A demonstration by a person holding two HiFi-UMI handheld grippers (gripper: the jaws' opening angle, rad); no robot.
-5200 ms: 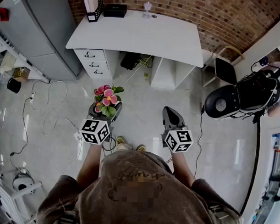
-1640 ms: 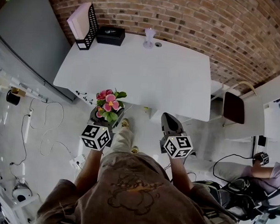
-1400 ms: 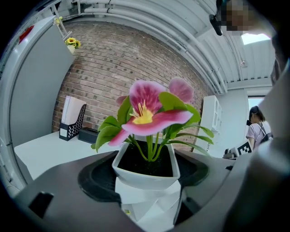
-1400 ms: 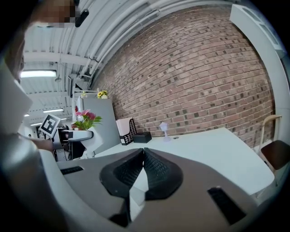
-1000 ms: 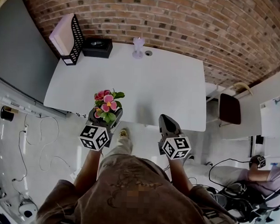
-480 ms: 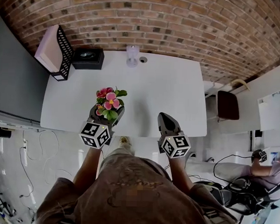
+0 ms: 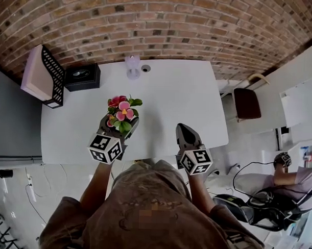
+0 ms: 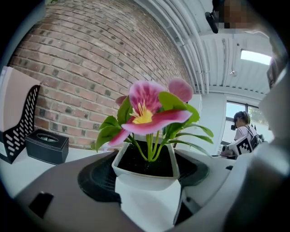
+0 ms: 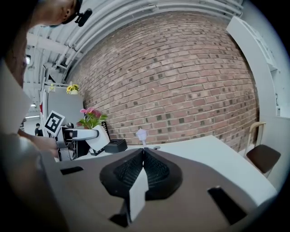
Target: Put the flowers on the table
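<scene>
Left gripper (image 7: 118,127): fingers clamped on the two sides of a small white pot (image 8: 146,177). The pot is square-rimmed, narrows downward and is filled with dark soil. From it rise the flowers (image 7: 121,112): thin green stems, broad glossy leaves and pink blooms. The nearest bloom is streaked deeper pink and has a yellow centre. One rounder pink bloom sits behind it, toward 1 o'clock.

In the head view the plant is over the white counter (image 7: 182,97), a little toward 7 o'clock of its middle. Cannot tell whether the pot's base touches the surface.

Right gripper (image 7: 185,131): at 4 o'clock of the plant, over the counter's near edge. Its fingers are pressed together with nothing between them.

Against the brick wall (image 7: 149,24), seen from the plant:
- black mesh file holder (image 7: 50,74) with a pale pink folder, at 10 o'clock
- black tissue box (image 7: 82,76), just beside the holder
- small pale glass vase (image 7: 132,66), at 12 o'clock
</scene>
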